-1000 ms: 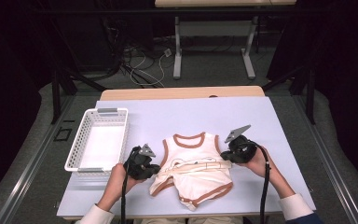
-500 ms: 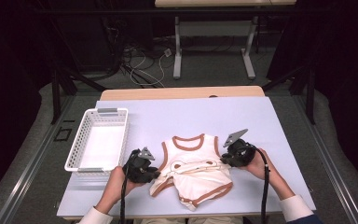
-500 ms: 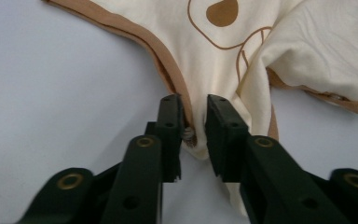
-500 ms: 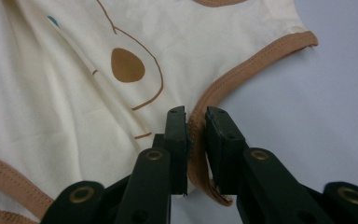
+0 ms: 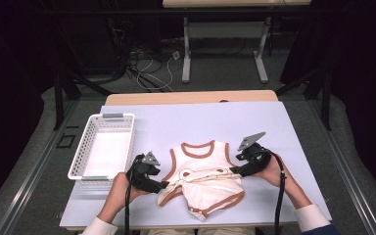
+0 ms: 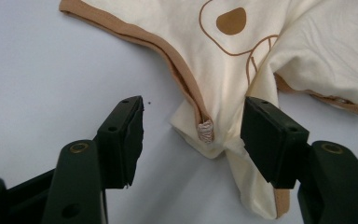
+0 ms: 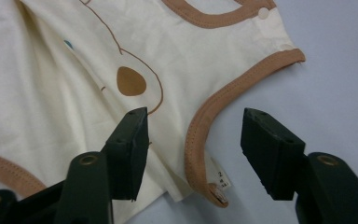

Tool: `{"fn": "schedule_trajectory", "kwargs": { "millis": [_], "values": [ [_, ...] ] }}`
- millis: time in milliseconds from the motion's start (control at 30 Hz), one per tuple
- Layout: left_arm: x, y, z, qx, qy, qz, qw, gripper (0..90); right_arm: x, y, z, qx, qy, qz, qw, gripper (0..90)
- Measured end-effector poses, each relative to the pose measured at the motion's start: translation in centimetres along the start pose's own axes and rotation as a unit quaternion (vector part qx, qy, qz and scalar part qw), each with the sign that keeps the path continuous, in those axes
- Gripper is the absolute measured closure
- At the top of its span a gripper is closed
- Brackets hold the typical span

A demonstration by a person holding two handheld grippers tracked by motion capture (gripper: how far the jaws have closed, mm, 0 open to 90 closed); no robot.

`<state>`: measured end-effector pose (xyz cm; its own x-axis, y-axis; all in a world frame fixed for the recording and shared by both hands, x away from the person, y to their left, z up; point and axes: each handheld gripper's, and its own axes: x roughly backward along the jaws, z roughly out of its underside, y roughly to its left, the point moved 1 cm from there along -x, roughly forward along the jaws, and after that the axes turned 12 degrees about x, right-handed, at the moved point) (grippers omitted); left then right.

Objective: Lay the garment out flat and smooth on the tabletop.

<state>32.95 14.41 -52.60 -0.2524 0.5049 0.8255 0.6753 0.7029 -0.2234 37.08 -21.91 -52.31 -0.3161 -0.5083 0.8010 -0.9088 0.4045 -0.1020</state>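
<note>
A small cream cotton baby bodysuit with tan-brown trim and a bear outline print [image 5: 203, 176] lies on the pale lilac table top [image 5: 274, 122], in the lower middle of the high view. Its neck end points to the top of the frame and lies flat; its lower half is doubled up over the middle, so a fold runs across the garment, somewhat skewed, with one corner sticking out at the lower left.

The left gripper [image 5: 162, 184] sits at the left end of that fold. In the left gripper view its black jaws stand wide apart with a bunched corner of cloth and its trim [image 6: 207, 128] between them, the right jaw just touching the fabric, nothing pinched. The right gripper [image 5: 235, 170] sits at the fold's right end. In the right gripper view its jaws are equally wide open, straddling the tan armhole binding [image 7: 200, 135] and a small white size label [image 7: 220, 178], gripping nothing.

Judging by this, a first crosswise fold looks made and let go. What seems left is tidying or folding again, then probably moving the garment into the empty white perforated plastic basket [image 5: 103, 147], which stands at the left of the high view, well apart from the cloth.
</note>
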Motion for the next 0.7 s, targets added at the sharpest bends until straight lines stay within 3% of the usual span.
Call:
{"fn": "schedule_trajectory", "kwargs": {
  "millis": [200, 467, 567, 700],
  "values": [
    [0.1, 0.4, -0.2, 0.002, 0.000, -0.002, 1.0000, 28.9, 0.3, 0.0, -0.2, 0.007, -0.004, -0.006, 0.9999, 29.2],
    [0.0, 0.5, -1.2, -0.013, -0.003, -0.005, 0.9999, 14.9, 0.5, -0.7, -0.9, 0.012, -0.023, -0.008, 0.9996, 21.8],
    [0.0, 0.6, -1.8, -0.014, -0.002, -0.001, 0.9999, 6.9, 0.2, -0.9, -1.2, 0.020, -0.021, -0.018, 0.9994, 15.5],
    [-0.2, 1.0, -2.6, -0.018, 0.004, -0.012, 0.9998, 1.1, -0.2, -1.3, -1.7, 0.026, -0.018, -0.018, 0.9994, 5.1]
  ]
}}
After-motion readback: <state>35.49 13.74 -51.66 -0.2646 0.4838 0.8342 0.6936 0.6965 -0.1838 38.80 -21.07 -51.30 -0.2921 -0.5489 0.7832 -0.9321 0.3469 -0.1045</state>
